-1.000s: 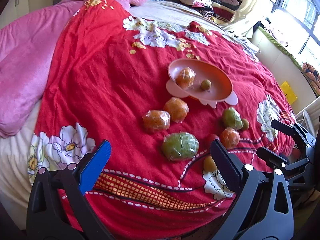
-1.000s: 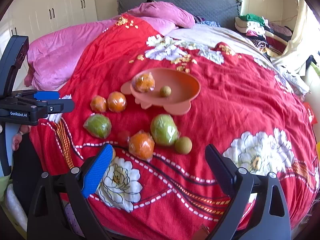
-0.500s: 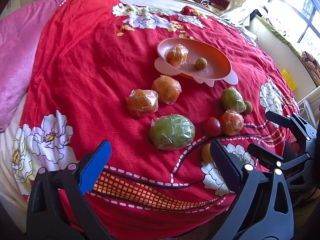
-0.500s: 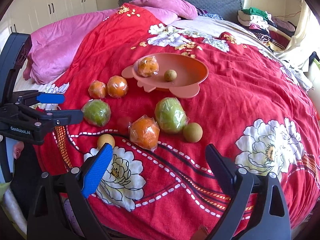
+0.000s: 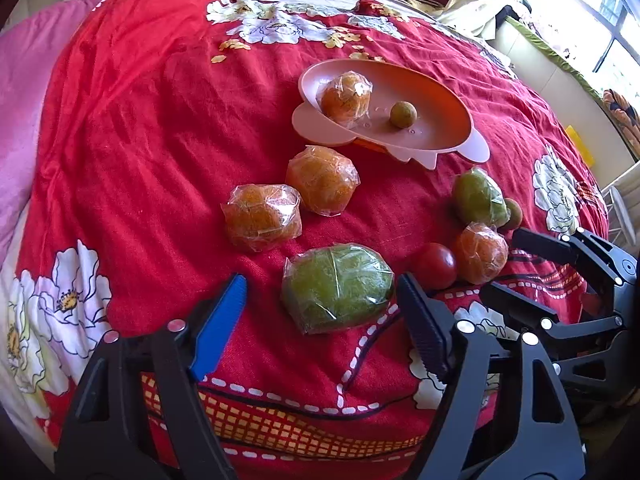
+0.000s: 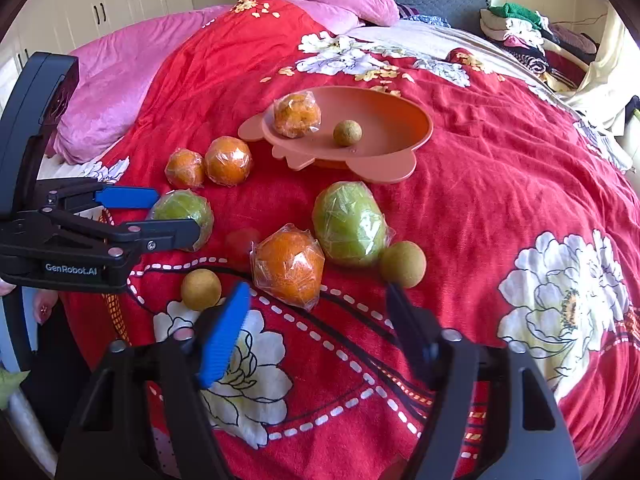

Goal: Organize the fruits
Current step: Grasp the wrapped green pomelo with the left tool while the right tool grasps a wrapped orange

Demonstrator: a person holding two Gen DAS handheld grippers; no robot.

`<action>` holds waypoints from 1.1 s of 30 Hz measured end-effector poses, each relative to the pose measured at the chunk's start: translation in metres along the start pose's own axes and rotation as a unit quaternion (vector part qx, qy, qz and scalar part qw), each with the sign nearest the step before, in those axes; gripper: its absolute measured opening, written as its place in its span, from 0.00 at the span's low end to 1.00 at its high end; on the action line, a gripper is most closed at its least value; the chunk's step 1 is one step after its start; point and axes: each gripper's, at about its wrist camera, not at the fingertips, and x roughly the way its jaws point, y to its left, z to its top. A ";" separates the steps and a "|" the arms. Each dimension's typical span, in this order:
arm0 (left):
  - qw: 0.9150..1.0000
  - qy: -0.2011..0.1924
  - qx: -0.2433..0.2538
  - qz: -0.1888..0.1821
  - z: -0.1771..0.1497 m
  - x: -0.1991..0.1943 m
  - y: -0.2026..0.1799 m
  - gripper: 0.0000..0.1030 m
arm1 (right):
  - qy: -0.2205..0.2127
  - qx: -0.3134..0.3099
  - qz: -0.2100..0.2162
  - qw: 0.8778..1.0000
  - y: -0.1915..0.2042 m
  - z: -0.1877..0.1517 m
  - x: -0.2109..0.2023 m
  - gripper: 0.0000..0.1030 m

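A pink-orange plate [image 5: 440, 132] [image 6: 392, 120] on the red quilt holds a wrapped orange [image 5: 346, 96] and a small brown fruit [image 5: 403, 114]. My left gripper [image 5: 320, 320] is open, its fingers on either side of a wrapped green fruit [image 5: 338, 286] [image 6: 182, 210]. Beyond it lie two wrapped oranges [image 5: 260, 216] [image 5: 322, 178]. My right gripper [image 6: 316, 320] is open just short of a wrapped orange [image 6: 288, 268] [image 5: 480, 252], with a second wrapped green fruit [image 6: 348, 222], a red tomato [image 5: 434, 266] and brown fruits [image 6: 402, 264] [image 6: 200, 289] nearby.
The red flowered quilt [image 5: 140, 140] covers the bed. A pink blanket [image 6: 120, 80] lies at the left and folded clothes [image 6: 520, 28] at the far right. The bed's edge is close below both grippers.
Both grippers have moved forward towards the fruit. The left now brackets the near green fruit; the right has come close to the wrapped orange. Both jaws have narrowed a little.
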 end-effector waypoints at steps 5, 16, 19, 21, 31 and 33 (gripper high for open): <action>1.000 0.001 0.003 -0.004 0.000 0.003 0.001 0.65 | -0.003 -0.009 0.012 1.000 0.005 0.003 0.005 0.49; 1.000 0.005 0.007 -0.002 -0.001 0.009 0.000 0.65 | -0.002 -0.020 0.023 1.000 0.008 0.013 0.025 0.41; 1.000 0.006 0.008 0.000 -0.001 0.011 -0.001 0.65 | -0.004 -0.019 0.028 0.999 0.007 0.013 0.023 0.38; 1.000 0.008 0.009 0.004 0.000 0.013 -0.001 0.65 | -0.006 -0.012 0.035 0.999 0.005 0.013 0.020 0.38; 1.000 0.004 0.022 0.010 0.002 0.015 -0.003 0.56 | -0.023 0.019 0.061 0.998 -0.004 0.012 -0.005 0.38; 1.000 0.000 0.021 0.003 0.003 0.009 -0.002 0.50 | -0.029 0.022 0.064 0.997 -0.006 0.013 -0.011 0.38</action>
